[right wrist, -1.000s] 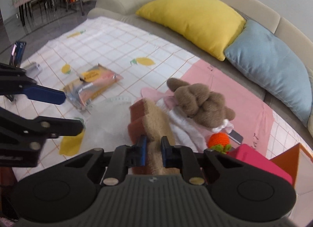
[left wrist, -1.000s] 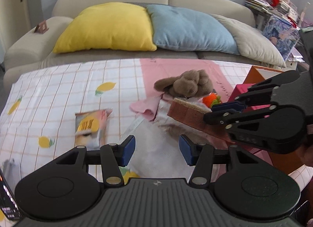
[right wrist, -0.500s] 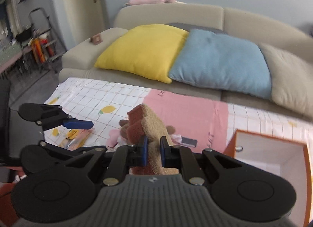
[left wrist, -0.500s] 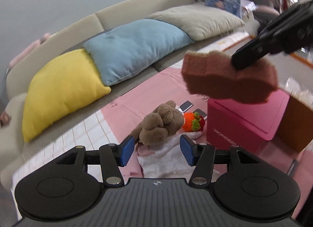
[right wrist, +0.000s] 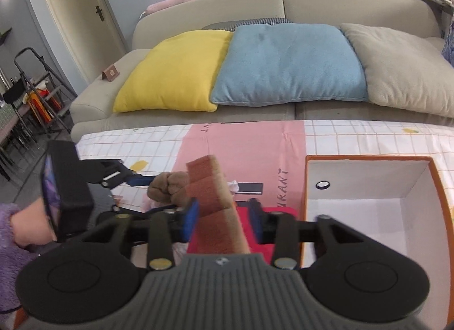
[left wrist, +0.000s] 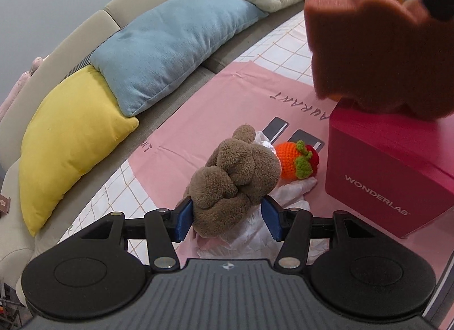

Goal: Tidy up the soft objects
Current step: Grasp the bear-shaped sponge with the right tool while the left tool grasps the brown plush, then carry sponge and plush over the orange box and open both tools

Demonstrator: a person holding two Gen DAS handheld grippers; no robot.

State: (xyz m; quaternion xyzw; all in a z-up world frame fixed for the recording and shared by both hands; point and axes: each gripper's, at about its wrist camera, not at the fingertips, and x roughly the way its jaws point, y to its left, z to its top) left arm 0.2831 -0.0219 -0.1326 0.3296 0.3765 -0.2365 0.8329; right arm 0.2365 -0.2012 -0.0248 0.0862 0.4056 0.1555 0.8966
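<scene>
I have the right gripper (right wrist: pixel 224 223) tilted down, just short of the orange-rimmed box (right wrist: pixel 411 205). Its jaws have just been opening; the brown sponge (right wrist: pixel 215 205) sits loose between them. My left gripper (left wrist: pixel 225 220), angled down, brackets the plush toy (left wrist: pixel 235 179) with jaws apart, unclamped. Next: close left.

A table (right wrist: pixel 354 137) under a white grid cloth printed with lemons carries a pink sheet (left wrist: pixel 227 108). On the sheet lie crumpled white plastic (left wrist: pixel 286 193), a magenta box (left wrist: pixel 383 176), and an open orange-edged box (right wrist: pixel 369 199) just beside it.
</scene>
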